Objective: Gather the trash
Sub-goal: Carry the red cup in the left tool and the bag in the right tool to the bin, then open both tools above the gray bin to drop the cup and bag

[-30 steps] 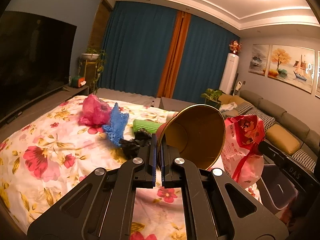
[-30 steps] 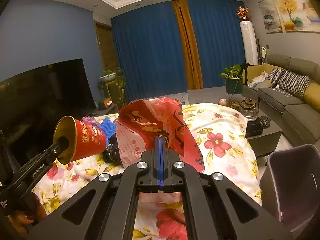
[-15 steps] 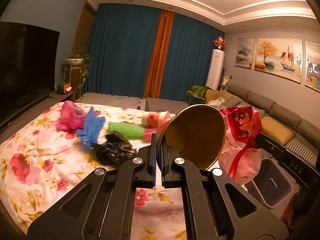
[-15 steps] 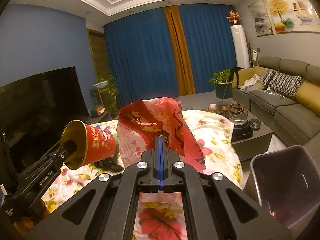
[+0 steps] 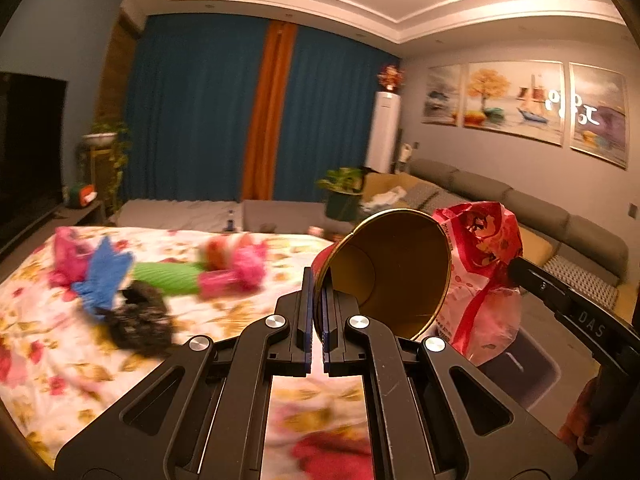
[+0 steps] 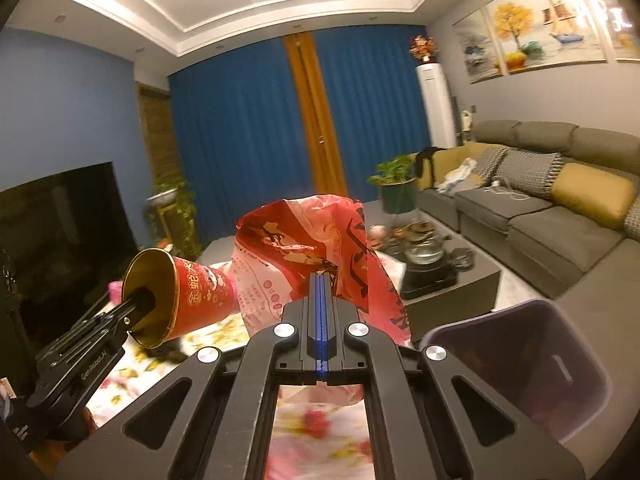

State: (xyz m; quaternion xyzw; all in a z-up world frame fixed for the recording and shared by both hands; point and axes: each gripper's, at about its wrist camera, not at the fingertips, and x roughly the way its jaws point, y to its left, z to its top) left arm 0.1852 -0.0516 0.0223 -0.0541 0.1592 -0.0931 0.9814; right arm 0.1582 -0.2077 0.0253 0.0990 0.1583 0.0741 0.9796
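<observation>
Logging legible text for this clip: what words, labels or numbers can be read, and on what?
"DAS": on the right tool's arm.
"GenRobot.AI": on the left tool's arm.
Red paper cup: gold Chinese characters, not surely readable.
Red plastic bag: print too small to read.
Wall paintings: white marks, unreadable.

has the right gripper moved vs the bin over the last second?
Yes. In the right wrist view the right gripper, shut on the red plastic bag, has swung toward the grey bin: the bin now fills more of the lower right.
</observation>
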